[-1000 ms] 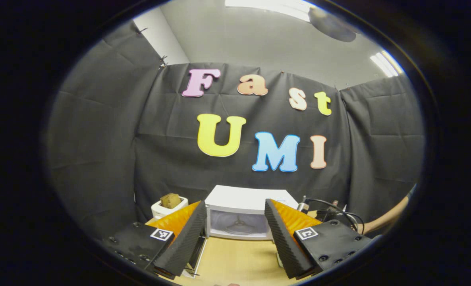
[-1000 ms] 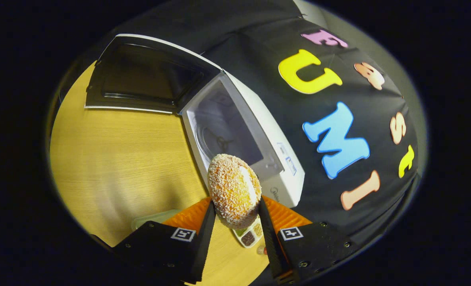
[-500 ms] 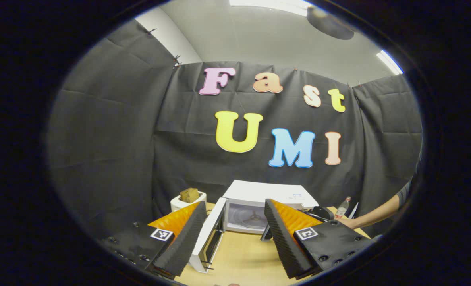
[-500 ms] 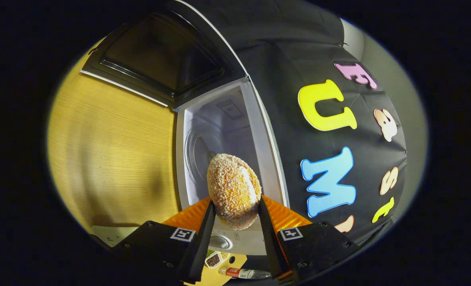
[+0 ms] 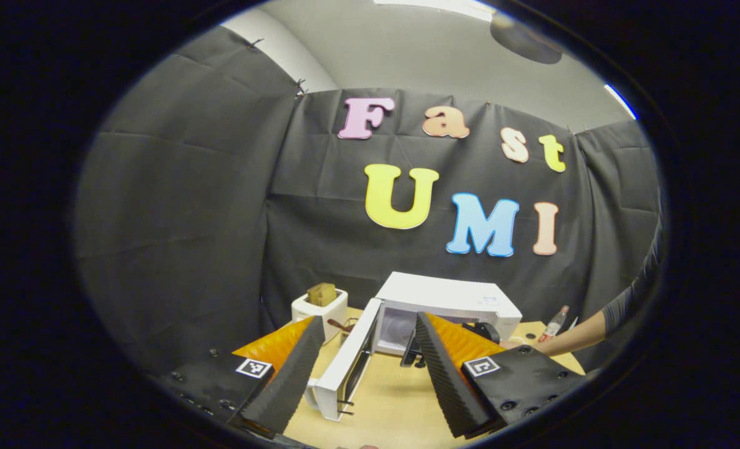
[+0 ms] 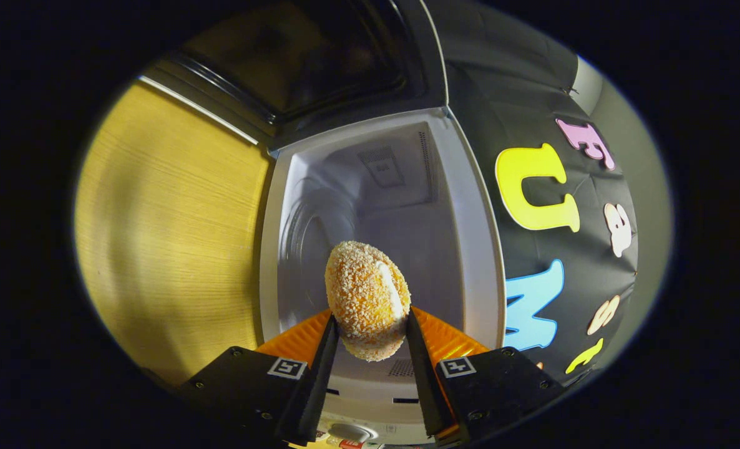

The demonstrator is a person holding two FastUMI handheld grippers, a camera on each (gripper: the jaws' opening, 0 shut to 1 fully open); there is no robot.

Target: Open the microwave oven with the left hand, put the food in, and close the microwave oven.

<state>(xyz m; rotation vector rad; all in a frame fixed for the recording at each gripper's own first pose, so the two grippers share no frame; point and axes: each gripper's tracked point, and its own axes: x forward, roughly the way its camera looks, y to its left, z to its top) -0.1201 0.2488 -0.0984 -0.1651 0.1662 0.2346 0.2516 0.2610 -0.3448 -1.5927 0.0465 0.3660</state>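
before the mouth of the white box-shaped microwave oven (image 6: 482,262), the right gripper (image 6: 370,340) clamps the round breaded orange food ball (image 6: 367,299) between both fingers. the oven's dark-windowed door (image 5: 345,365) stands swung open. the left gripper (image 5: 367,368) hangs back from the oven, jaws spread, empty. opening judged done; placing and closing remain.

In the right gripper view, the lower part of the food (image 6: 367,299) is hidden between the fingers, and the microwave oven's (image 6: 382,206) door (image 6: 307,56) is cut off at the top edge.
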